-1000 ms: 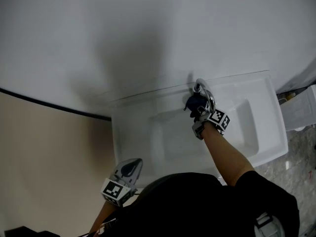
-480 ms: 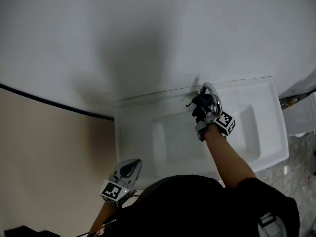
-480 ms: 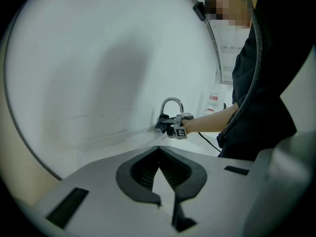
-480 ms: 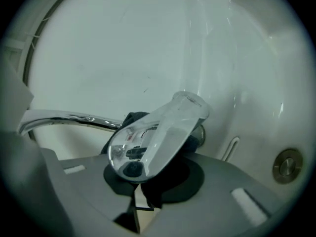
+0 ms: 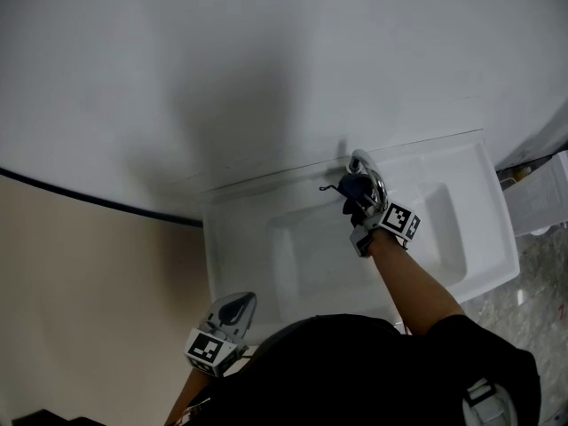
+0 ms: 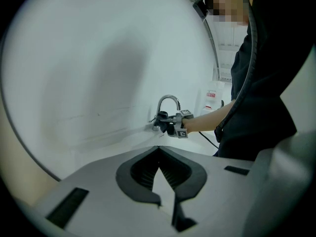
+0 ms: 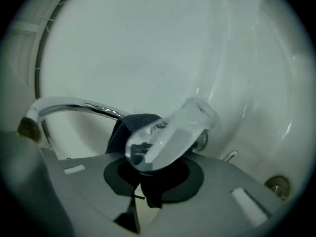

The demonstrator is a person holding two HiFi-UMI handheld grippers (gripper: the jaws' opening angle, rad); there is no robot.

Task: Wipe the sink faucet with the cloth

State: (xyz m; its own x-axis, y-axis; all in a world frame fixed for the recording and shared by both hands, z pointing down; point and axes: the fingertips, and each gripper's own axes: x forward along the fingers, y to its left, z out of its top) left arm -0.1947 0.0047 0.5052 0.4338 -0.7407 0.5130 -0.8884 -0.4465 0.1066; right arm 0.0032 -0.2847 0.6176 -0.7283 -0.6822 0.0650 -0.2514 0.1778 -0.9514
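Head view dim, even light; broad soft shadow on wall [image 5: 240,96]. Both gripper views fisheye, dark vignetted corners, curved edges. Glare streak along faucet [image 7: 74,105]; lever [image 7: 168,137] near lens blurred.

The faucet [image 5: 363,160] stood at the middle of the sink's [image 5: 232,238] back edge, tight against the wall [image 5: 266,78]. The right gripper [image 5: 358,195] and cloth [image 5: 351,185] crowded its front. The basin [image 5: 311,260] left of them lay open.
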